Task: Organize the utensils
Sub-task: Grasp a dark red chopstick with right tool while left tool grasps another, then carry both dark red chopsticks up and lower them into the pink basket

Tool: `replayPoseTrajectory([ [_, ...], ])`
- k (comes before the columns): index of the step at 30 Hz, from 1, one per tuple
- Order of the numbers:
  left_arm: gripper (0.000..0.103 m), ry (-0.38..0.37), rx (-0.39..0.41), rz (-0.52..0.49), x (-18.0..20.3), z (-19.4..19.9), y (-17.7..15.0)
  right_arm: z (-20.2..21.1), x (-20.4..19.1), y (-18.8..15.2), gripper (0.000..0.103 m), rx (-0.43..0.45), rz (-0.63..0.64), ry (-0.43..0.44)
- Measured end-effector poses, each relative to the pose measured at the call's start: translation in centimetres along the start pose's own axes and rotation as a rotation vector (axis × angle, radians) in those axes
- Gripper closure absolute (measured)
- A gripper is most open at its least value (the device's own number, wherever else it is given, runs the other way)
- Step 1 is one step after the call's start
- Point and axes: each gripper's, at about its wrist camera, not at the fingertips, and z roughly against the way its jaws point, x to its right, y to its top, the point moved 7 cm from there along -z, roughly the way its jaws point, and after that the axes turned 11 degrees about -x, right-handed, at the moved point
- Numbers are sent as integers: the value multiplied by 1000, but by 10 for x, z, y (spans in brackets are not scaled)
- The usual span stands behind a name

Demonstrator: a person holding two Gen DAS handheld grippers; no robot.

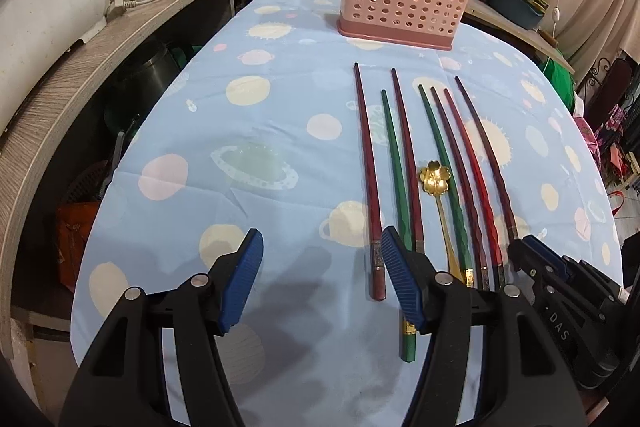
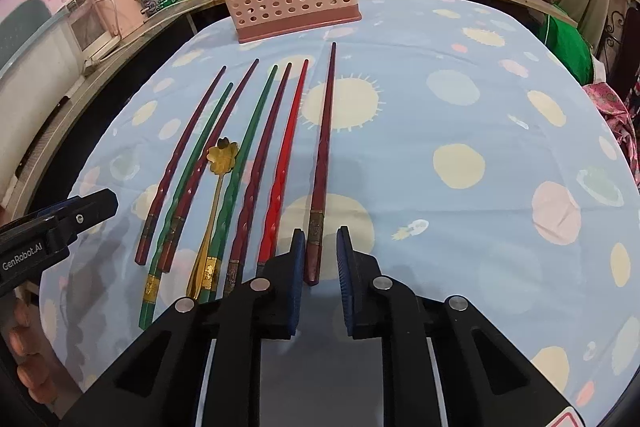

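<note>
On the counter (image 1: pixel 280 99), over a blue cloth printed with suns and planets: seven chopsticks and one spoon, laid side by side with tips toward the far edge, apparently so that each can be lifted singly by its thick near end.

- Pink perforated holder (image 1: pixel 400 3): upright at the far edge, well apart from the row; presumably where the utensils go. A red stick already stands in it.
- Dark red chopsticks, outermost left (image 1: pixel 366 163) and outermost right (image 2: pixel 323 155); three more red or maroon ones lie between.
- Green chopsticks, two: one (image 1: pixel 394 163) left of the spoon, one (image 1: pixel 442 163) right of it.
- Gold spoon (image 2: pixel 222 155), flower-shaped bowl, lying among the sticks.

Left tool (image 1: pixel 322 279): jaws wide apart, holding nothing, low over bare cloth beside the row; its right pad overlaps the near green chopstick in view, contact uncertain.

Right tool (image 2: pixel 320 263): jaws narrowly apart, straddling the butt of the outermost right chopstick; not visibly clamped, so likely about to close.
</note>
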Motion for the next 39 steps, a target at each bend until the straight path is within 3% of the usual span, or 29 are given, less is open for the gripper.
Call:
replayPoseTrajectory([
  [2, 45, -2, -4, -3, 2, -2, -2, 0, 3, -2, 95, 0, -2, 1],
  [18, 45, -34, -47, -12, 9, -18, -13, 11, 14, -20, 96, -7, -34, 24],
  [27, 48, -6, -50, -31, 10, -28, -14, 11, 14, -22, 96, -5, -33, 22],
  [30, 54, 8, -43, -39, 10, -28, -13, 11, 14, -22, 96, -5, -31, 21],
  [36, 95, -2, -44, -54, 11, -27, -12, 12, 15, -24, 96, -6, -30, 20],
  [39, 96, -18, -46, -54, 12, -26, -13, 13, 15, -24, 96, -5, -31, 23],
])
